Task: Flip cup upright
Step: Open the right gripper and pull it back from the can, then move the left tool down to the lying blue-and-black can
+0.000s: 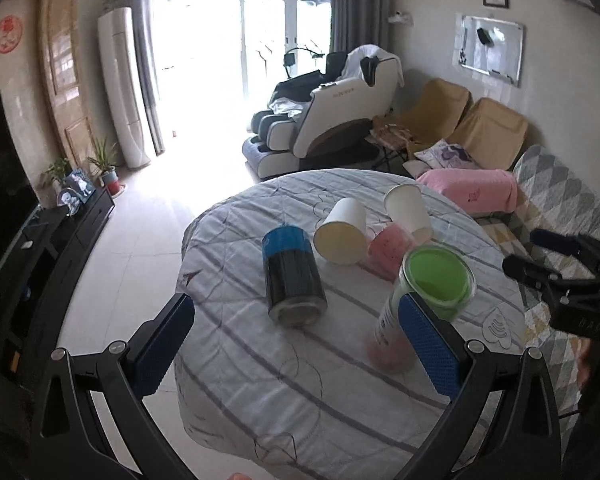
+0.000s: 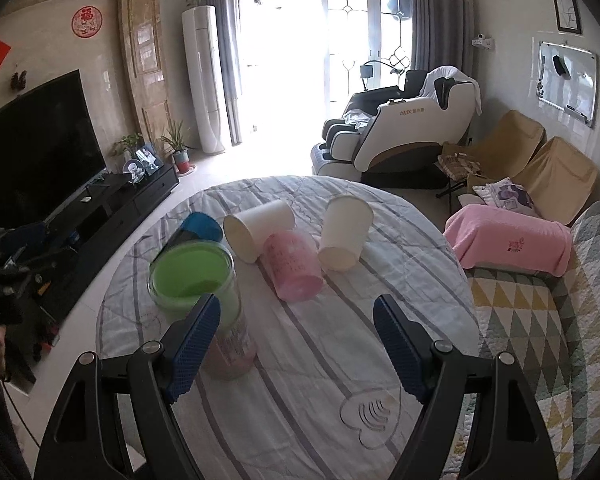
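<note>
Green-lined cup [image 2: 204, 300] upright, beside right gripper [image 2: 296, 348] left finger, ungripped

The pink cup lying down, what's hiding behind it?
Behind the pink cup lie two white paper cups on their sides, touching it, with the striped cloth underneath. The pink cup hides part of each one's side.

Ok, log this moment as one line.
left tongs open, empty | right tongs open, empty | green cup upright | blue cup, pink cup lying
</note>
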